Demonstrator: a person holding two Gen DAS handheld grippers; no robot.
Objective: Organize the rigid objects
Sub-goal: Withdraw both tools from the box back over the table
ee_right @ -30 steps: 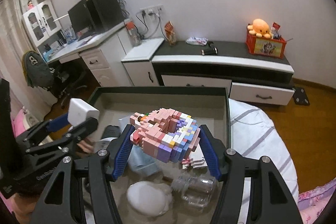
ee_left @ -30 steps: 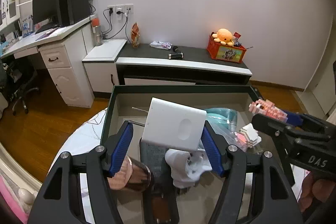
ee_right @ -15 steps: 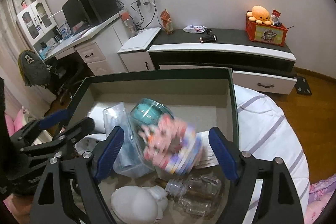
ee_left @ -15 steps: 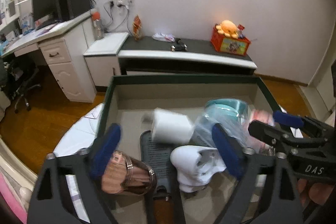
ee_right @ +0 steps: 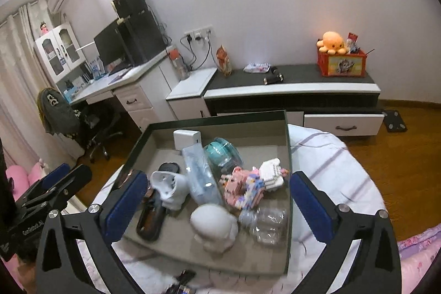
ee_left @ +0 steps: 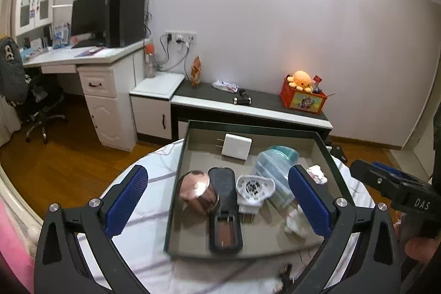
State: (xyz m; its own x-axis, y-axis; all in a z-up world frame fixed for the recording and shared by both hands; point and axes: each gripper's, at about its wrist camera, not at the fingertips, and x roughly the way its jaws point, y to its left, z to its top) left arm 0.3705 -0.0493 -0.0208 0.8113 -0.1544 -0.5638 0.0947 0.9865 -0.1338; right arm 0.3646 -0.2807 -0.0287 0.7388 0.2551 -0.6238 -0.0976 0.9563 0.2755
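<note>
Since the white charger (ee_left: 236,147) and pink brick model (ee_right: 244,188) sit in the tray (ee_right: 288,156), both belong there; my left gripper (ee_left: 217,200) and right gripper (ee_right: 217,200) are opening wide, nothing between the jaws.

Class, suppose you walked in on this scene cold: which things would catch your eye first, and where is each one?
First the dark-rimmed box on the striped bedding, crowded with objects: a pink block model near its right wall, a white charger leaning at the back wall, and a copper cup lying at the left. Next, the orange plush octopus on a red crate on the low cabinet by the far wall. Both grippers, left gripper and right gripper, hold nothing, jaws opening.
</note>
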